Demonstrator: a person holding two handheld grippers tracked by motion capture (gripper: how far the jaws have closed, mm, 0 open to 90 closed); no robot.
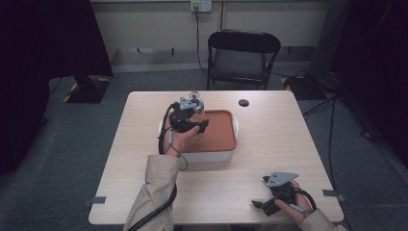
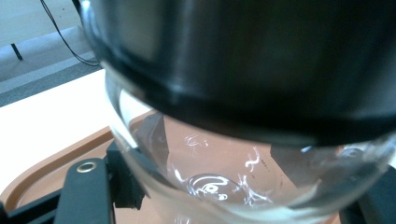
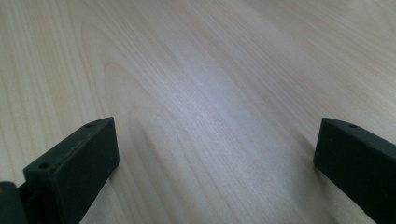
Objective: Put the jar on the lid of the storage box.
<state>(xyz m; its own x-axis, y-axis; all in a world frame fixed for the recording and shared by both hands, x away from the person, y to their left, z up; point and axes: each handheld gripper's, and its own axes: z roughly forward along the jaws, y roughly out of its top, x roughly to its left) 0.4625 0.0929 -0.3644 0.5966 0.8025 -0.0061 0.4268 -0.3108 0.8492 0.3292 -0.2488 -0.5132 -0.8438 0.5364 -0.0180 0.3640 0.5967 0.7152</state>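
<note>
Left gripper clamps a glass jar over the brown tray; right gripper rests wide open on the table.

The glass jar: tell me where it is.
In the high view, the glass jar is left of centre, clamped in the left gripper over the brown tray.

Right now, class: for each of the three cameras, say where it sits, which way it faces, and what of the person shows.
High view: above the person's side, facing forward and down on the table; forearms, left gripper, right gripper.
Left gripper view: rides that gripper, looking along its jaws, shut on a glass jar over the brown tray.
Right gripper view: looks along open jaws at bare tabletop.
Shared: the high and left gripper views both show jar and tray.
</note>
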